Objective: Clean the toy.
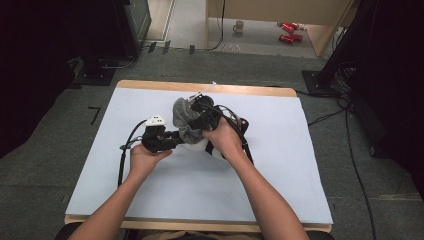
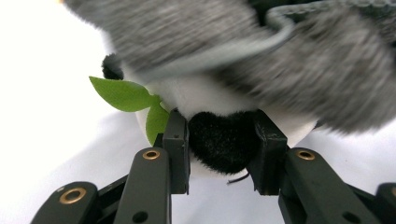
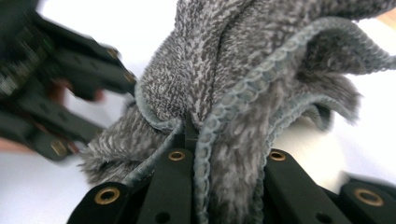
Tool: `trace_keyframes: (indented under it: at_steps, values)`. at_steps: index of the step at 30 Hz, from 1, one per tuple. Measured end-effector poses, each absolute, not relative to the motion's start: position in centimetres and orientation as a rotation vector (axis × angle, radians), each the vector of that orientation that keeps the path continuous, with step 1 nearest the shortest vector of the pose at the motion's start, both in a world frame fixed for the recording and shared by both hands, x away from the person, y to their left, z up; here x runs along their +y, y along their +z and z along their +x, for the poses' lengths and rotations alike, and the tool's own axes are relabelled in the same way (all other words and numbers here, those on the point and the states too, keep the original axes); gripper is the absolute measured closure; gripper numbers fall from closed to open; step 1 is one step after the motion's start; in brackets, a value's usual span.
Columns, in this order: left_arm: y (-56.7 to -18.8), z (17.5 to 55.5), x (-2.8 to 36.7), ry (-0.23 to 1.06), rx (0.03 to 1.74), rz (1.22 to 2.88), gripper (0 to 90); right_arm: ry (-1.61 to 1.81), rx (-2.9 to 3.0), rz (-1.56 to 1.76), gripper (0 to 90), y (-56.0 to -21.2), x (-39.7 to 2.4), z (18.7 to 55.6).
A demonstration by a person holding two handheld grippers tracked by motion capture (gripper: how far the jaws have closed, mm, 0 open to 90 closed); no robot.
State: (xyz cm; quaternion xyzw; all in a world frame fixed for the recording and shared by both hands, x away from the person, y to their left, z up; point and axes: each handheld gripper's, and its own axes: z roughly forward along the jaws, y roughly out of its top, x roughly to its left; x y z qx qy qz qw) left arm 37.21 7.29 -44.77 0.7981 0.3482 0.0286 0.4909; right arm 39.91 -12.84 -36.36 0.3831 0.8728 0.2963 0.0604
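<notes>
In the middle of the white-covered table (image 1: pixel 200 195) lies a white and black plush toy (image 2: pixel 201 95) with a green leaf (image 2: pixel 122 93). My left gripper (image 2: pixel 223 126) is shut on a black furry part (image 2: pixel 224 142) of the toy, with both pads pressing into it. In the high view the left gripper (image 1: pixel 176 140) points right at the toy (image 1: pixel 202 146). A grey fuzzy cloth (image 3: pixel 210 70) drapes over the toy. My right gripper (image 3: pixel 219 135) is shut on the cloth's folds, which hide its tips. From above, the right gripper (image 1: pixel 194 106) holds the cloth (image 1: pixel 182 119) over the toy.
Cables trail from both grippers across the cover. Beyond the table's far edge is grey floor with a mug (image 1: pixel 239 26) and red cans (image 1: pixel 289 31). Black stands and loose cables (image 1: pixel 350 145) sit at the right.
</notes>
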Motion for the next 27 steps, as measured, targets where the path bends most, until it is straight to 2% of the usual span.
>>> trace_keyframes:
  at_steps: [18, 27]
  values:
    - [-44.8, 37.5, 7.5, 0.06, 0.858, 1.916, 65.6, 0.883, 2.555, 1.318, 81.2, -35.8, -18.5, 40.2]
    - [-44.5, 37.2, 7.4, 0.07, 0.858, 1.902, 65.9, 0.995, 2.553, 1.317, 81.3, -33.6, -17.7, 40.1]
